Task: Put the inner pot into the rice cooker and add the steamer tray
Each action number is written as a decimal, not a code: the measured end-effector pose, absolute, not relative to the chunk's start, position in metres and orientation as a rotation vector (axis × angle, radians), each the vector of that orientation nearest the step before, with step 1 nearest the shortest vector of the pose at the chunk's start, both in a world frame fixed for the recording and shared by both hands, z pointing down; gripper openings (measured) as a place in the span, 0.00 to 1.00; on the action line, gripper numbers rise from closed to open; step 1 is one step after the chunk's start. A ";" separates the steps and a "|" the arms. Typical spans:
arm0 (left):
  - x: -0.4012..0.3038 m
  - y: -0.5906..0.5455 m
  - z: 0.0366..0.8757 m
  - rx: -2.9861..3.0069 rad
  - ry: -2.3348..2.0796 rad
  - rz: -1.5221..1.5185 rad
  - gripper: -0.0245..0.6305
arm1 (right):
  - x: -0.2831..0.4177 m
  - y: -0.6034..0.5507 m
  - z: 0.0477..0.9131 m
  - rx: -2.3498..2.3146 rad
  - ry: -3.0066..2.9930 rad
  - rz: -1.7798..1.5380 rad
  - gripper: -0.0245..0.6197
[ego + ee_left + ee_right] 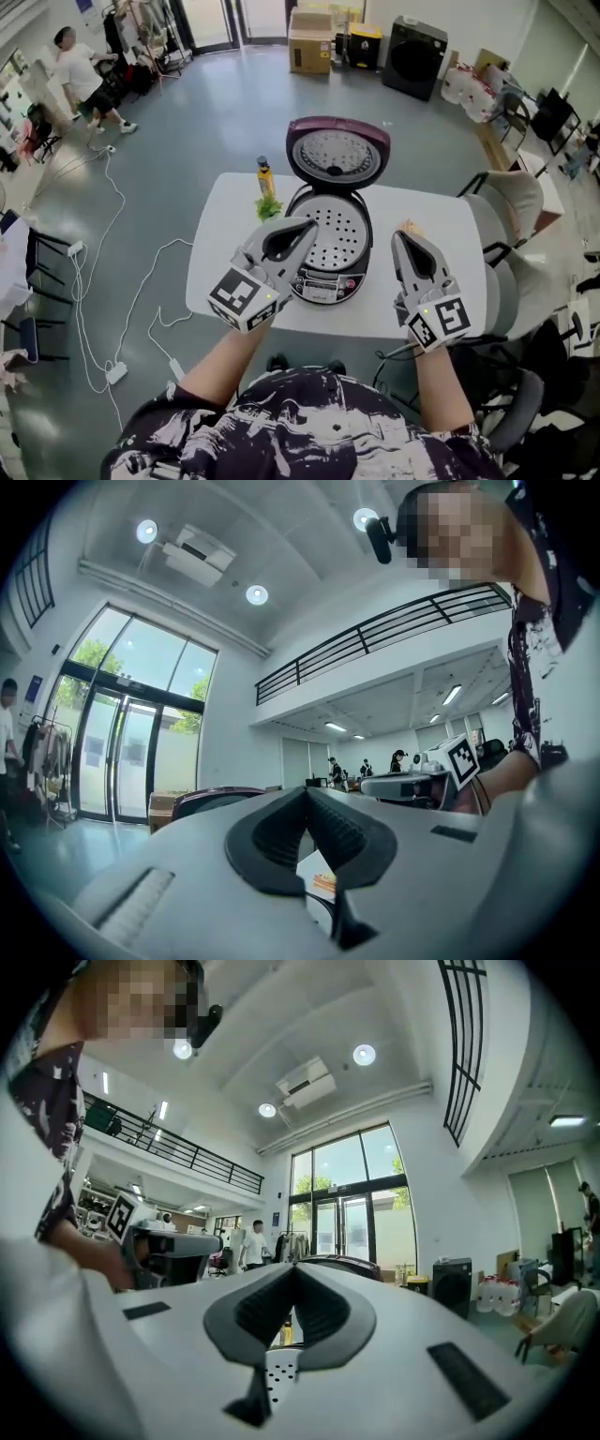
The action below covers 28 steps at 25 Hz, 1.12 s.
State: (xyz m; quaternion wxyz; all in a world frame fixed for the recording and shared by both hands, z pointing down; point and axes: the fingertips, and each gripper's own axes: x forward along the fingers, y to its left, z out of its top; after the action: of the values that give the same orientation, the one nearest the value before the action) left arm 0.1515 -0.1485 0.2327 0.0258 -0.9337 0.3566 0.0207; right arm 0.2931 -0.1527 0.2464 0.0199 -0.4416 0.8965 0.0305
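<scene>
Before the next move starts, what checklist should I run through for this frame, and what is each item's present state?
1. Steamer tray sits in the rice cooker: ok, the perforated tray fills the opening.
2. Inner pot is under the tray: cannot tell, the tray covers it.
3. Lid is open: ok, it stands raised behind the cooker.
4. Left gripper is empty: ok, jaws together, nothing between them.
5. Right gripper is empty: ok, jaws together, nothing held.
6. Bottle is clear of the cooker: ok, it stands apart beside it.
</scene>
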 end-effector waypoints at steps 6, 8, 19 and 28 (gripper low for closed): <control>0.157 -0.146 0.233 -2.875 1.095 0.040 0.04 | 0.276 -0.155 0.248 -1.320 2.805 0.129 0.04; 0.154 -0.143 0.231 -2.867 1.102 0.041 0.04 | 0.268 -0.153 0.248 -1.292 2.820 0.145 0.04; 0.148 -0.139 0.237 -2.864 1.109 0.039 0.04 | 0.256 -0.156 0.250 -1.292 2.832 0.135 0.03; 0.150 -0.142 0.241 -2.866 1.110 0.038 0.04 | 0.256 -0.157 0.253 -1.328 2.821 0.140 0.03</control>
State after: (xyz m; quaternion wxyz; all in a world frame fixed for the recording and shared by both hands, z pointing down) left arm 0.1497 -0.1421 0.2413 0.0341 -0.9319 0.3608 0.0124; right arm 0.2564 -0.1572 0.2528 0.0101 -0.4254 0.9038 0.0449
